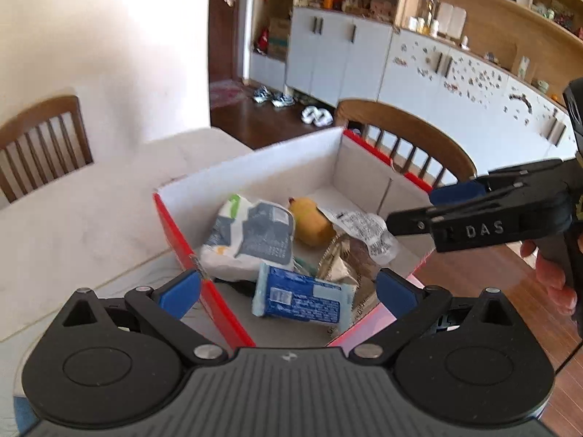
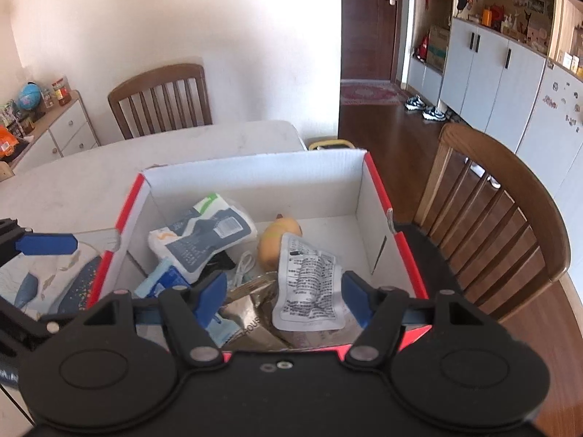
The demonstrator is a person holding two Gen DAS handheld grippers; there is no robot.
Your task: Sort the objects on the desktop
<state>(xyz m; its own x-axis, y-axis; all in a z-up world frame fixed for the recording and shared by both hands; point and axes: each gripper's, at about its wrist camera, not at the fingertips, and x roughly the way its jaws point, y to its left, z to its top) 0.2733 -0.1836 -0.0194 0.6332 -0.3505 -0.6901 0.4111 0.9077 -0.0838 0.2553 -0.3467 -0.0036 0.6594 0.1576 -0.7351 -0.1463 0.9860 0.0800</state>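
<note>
both grippers, left gripper and right gripper, hover spread and empty above the box.

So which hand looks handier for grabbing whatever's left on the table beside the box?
Probably the left. Its open tongs sit by the red box's left wall, the side where a patterned item lies on the table. The right tongs, also open, hover over the box's contents.
</note>
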